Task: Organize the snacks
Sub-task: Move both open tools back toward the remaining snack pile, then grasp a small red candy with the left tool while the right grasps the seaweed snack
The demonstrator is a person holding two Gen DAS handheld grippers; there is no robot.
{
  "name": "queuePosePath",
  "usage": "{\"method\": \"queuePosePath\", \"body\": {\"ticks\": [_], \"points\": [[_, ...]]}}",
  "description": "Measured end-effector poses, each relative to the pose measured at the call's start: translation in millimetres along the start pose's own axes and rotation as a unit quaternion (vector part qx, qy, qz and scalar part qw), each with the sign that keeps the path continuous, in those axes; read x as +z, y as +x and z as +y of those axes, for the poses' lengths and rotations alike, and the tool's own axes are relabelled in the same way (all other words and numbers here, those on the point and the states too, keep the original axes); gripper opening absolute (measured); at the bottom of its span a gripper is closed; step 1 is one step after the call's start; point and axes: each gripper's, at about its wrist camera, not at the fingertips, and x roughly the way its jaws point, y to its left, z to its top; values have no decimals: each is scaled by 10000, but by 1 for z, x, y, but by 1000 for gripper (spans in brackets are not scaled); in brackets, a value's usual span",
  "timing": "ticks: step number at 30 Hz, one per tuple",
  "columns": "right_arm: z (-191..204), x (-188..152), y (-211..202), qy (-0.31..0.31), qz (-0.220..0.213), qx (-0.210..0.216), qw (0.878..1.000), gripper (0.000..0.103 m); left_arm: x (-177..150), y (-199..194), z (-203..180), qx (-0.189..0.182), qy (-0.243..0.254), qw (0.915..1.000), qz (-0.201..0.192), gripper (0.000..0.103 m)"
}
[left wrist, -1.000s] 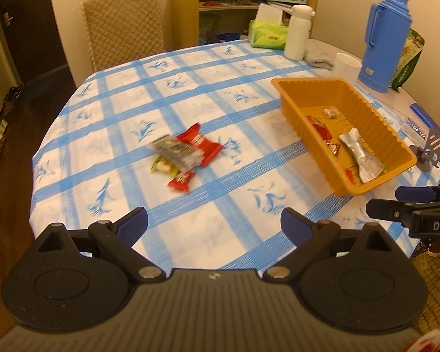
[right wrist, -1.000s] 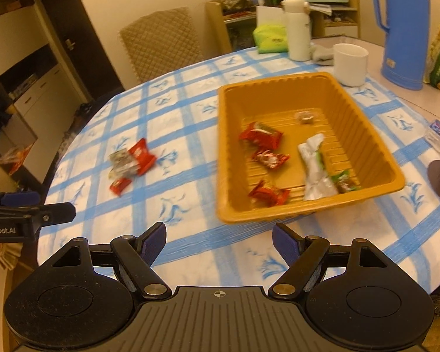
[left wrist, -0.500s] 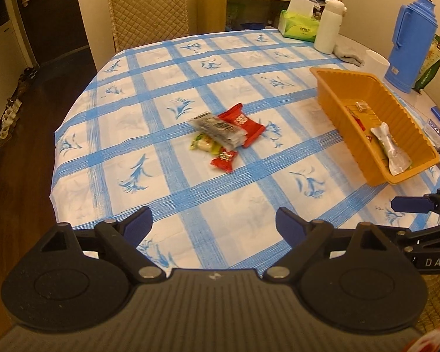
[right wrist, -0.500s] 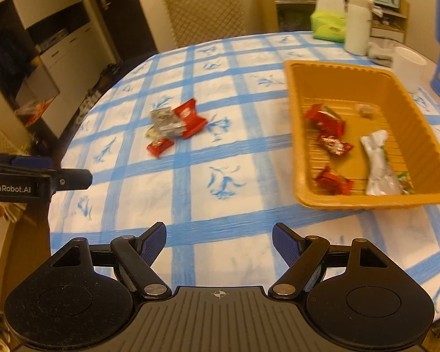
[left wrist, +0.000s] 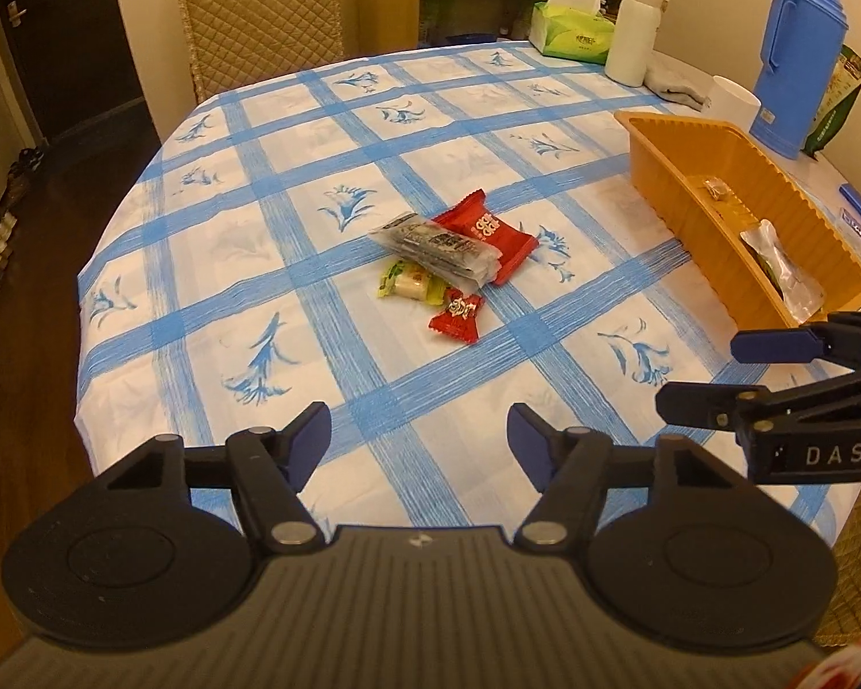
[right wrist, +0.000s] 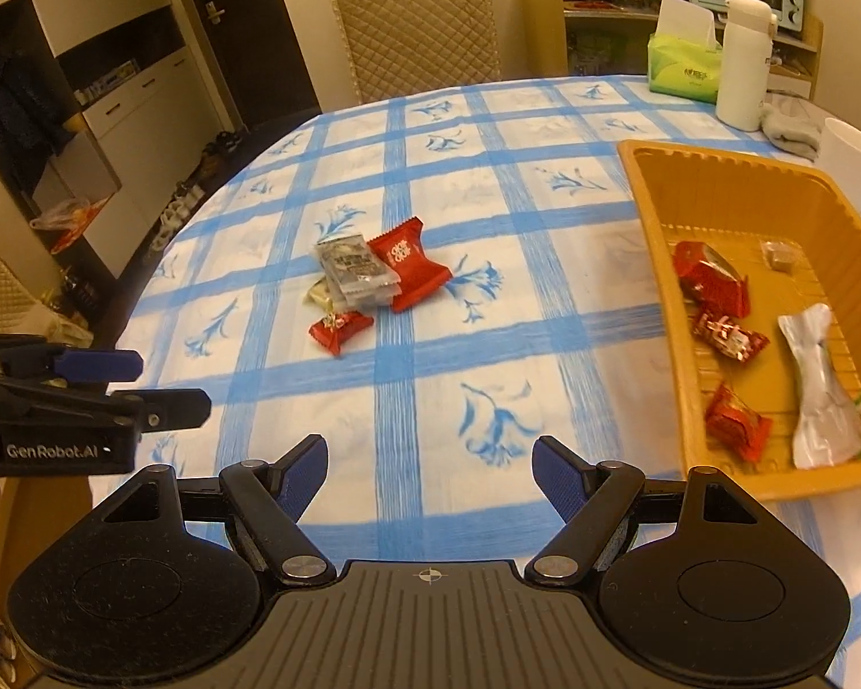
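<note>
Basically a reach step: four snacks sit loose in a small pile on the checked tablecloth, well apart from the orange tray, on its open-table side. Large red packet is the pile item nearest the tray; grey-printed packet lies partly over it; green-and-white candy is tucked under the grey one on the side away from the tray; small red candy touches the pile's near edge. Tray already has several red candies and a silver packet, so the job looks partly done.

Left gripper: jaws spread with nothing between them, and they have just been closing in. Right gripper: jaws spread, empty, hanging over the cloth between pile and tray.

How to do it well, my call: take the small red candy first, since it's the least covered. Come down with the fingers straddling its short side, close on the body, not the twisted ends. Leave the grey packet for later or lift it off on its own, otherwise it drags the pieces under it. Keep the two grippers from crossing; right one is better placed for tray drops.
</note>
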Motion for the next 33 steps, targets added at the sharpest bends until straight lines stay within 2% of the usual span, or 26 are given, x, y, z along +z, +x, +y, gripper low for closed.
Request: {"method": "queuePosePath", "body": {"ticks": [8, 17, 19, 33], "points": [[-3, 10, 17, 101, -116, -152, 9998, 79, 13, 30, -3, -211, 349, 9992, 4, 50], [-12, 20, 30, 240, -189, -223, 9993, 78, 28, 57, -9, -320, 630, 9975, 45, 47], [-14, 22, 33, 267, -184, -239, 9992, 75, 32, 63, -10, -356, 683, 9970, 47, 42], [-30, 28, 49, 422, -122, -238, 9988, 66, 49, 95, -20, -363, 940, 9949, 81, 37]]}}
